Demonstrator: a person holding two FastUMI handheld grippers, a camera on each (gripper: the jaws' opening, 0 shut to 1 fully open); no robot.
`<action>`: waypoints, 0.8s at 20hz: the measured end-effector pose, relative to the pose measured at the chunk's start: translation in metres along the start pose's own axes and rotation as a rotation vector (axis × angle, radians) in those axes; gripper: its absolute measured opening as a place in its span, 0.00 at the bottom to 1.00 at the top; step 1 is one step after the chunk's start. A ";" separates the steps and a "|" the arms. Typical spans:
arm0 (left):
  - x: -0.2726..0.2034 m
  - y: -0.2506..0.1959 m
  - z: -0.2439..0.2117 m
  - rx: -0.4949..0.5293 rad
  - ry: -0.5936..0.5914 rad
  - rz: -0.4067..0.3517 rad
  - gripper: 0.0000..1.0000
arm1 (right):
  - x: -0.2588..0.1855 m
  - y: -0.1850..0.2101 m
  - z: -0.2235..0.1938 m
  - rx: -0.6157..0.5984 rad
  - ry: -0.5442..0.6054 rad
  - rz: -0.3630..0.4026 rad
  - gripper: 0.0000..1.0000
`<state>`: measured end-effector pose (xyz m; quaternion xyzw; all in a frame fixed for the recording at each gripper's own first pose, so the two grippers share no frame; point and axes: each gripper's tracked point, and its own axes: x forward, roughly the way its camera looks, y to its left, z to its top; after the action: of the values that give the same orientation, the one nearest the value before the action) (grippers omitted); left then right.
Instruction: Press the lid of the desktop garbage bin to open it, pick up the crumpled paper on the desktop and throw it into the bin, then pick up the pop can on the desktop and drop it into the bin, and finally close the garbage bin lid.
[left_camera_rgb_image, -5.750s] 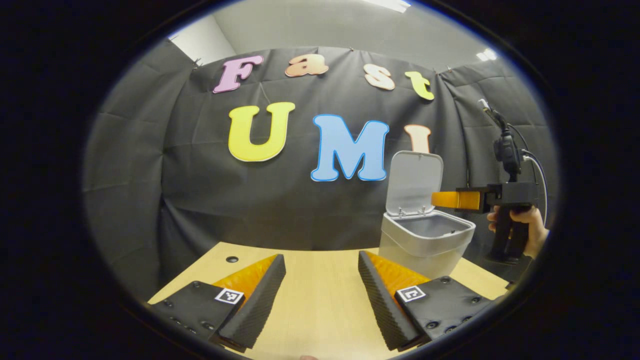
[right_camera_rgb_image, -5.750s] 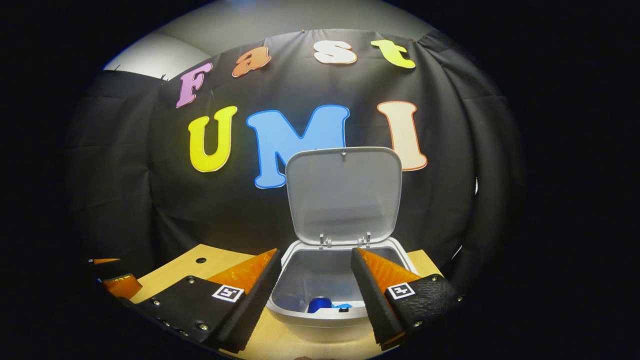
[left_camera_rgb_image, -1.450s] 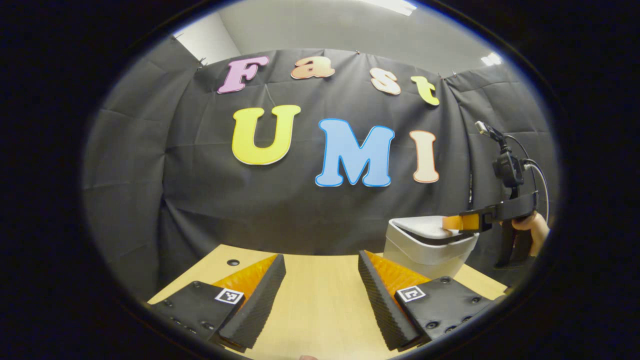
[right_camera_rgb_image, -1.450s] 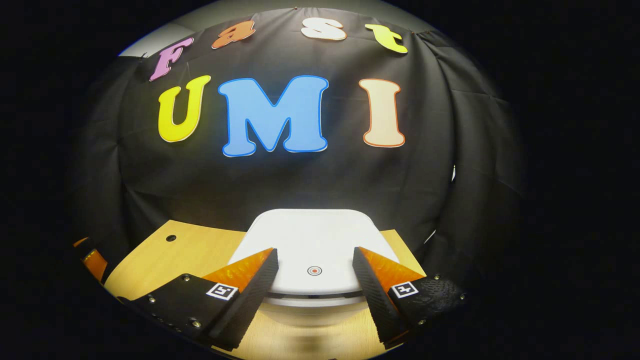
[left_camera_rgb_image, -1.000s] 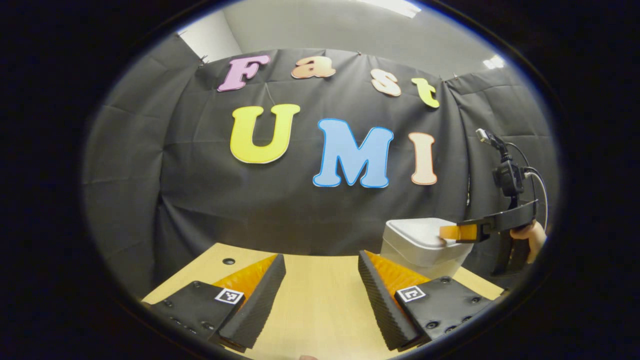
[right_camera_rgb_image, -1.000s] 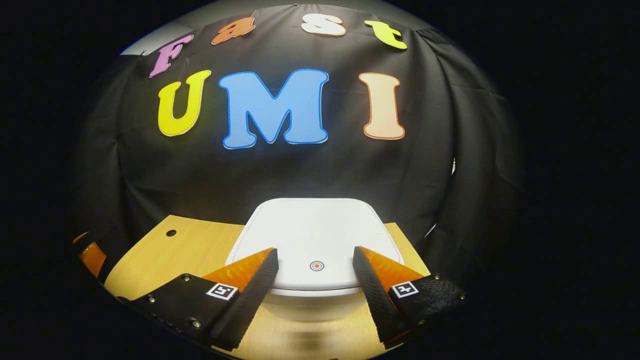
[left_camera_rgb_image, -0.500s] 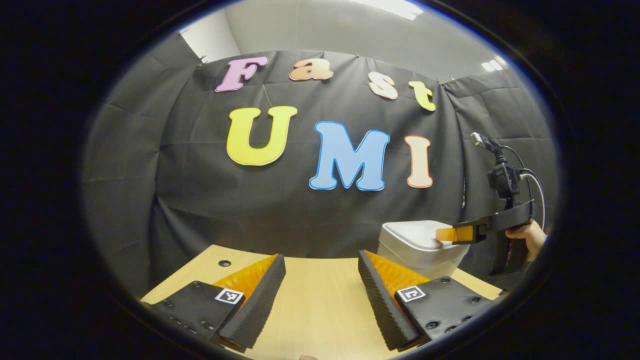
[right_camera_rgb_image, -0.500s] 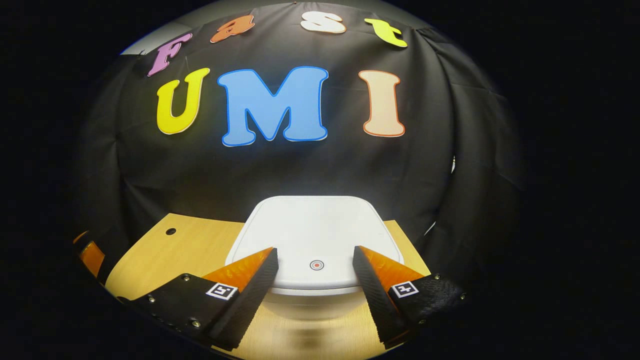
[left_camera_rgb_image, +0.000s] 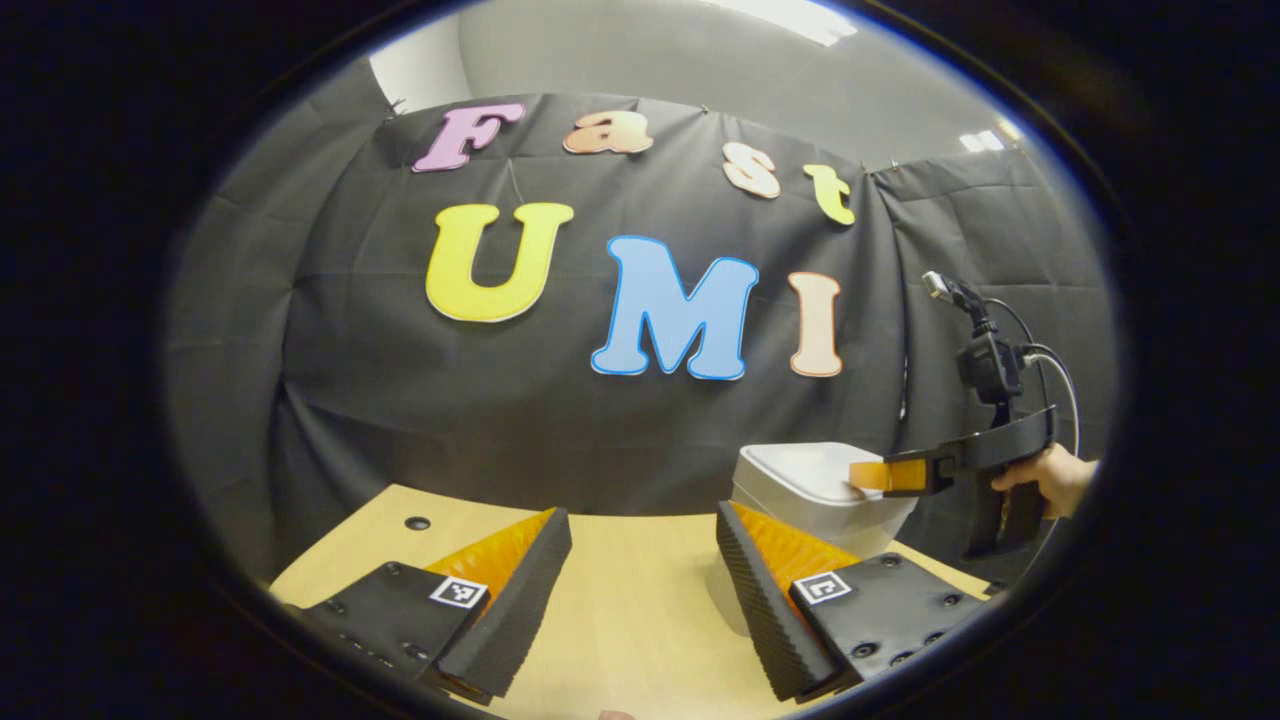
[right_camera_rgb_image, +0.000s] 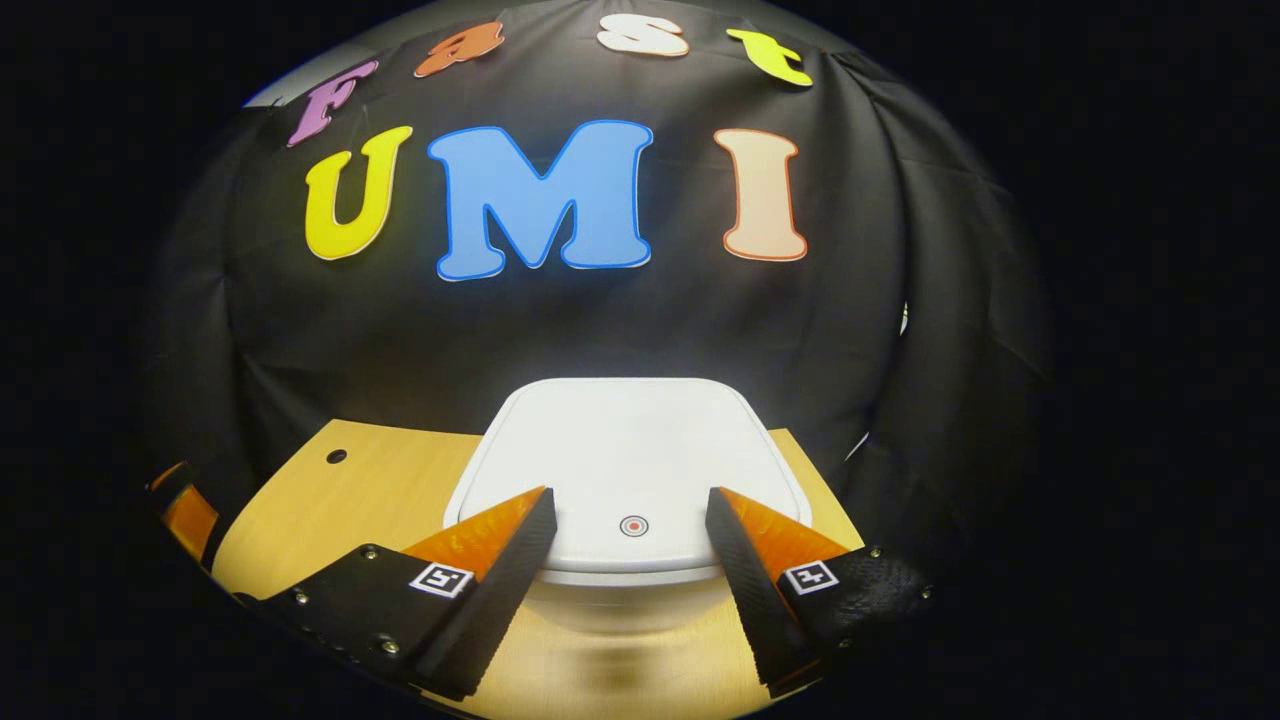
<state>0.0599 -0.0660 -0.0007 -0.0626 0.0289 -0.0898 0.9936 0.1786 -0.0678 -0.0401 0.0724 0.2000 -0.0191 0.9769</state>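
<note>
Bin (right_camera_rgb_image: 628, 590) upright on wooden surface (right_camera_rgb_image: 360, 490), near its back edge by black cloth wall (right_camera_rgb_image: 600, 320). Lid (right_camera_rgb_image: 625, 470) down flat on bin, closed, small round mark (right_camera_rgb_image: 634, 525) near lid's front edge. Right gripper (right_camera_rgb_image: 628, 515) just over lid front, jaws released, spread wide either side of round mark, gripping nothing; contact with lid cannot be told from right gripper view. Same gripper in left gripper view (left_camera_rgb_image: 858, 478) reaching over bin (left_camera_rgb_image: 815, 500) from the bin's right, tip at lid top (left_camera_rgb_image: 800, 468), hand (left_camera_rgb_image: 1050, 478) on its handle, cable looping above. Left gripper (left_camera_rgb_image: 640, 540) well left of bin, low over bare surface (left_camera_rgb_image: 630, 600), jaws released, wide apart, empty. Small round hole (left_camera_rgb_image: 417, 523) in surface far left of bin.
</note>
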 end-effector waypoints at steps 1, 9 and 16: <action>0.001 0.000 -0.001 0.000 0.000 -0.005 0.96 | 0.000 0.000 -0.001 -0.007 0.003 0.000 0.97; 0.012 -0.004 -0.004 0.006 0.009 -0.031 0.95 | 0.002 0.000 -0.003 -0.045 0.077 0.018 0.98; 0.011 -0.001 0.001 0.018 0.002 -0.011 0.95 | 0.008 -0.001 -0.001 -0.026 -0.053 -0.016 0.99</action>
<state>0.0704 -0.0689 -0.0004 -0.0535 0.0286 -0.0954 0.9936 0.1856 -0.0686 -0.0440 0.0574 0.1750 -0.0261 0.9825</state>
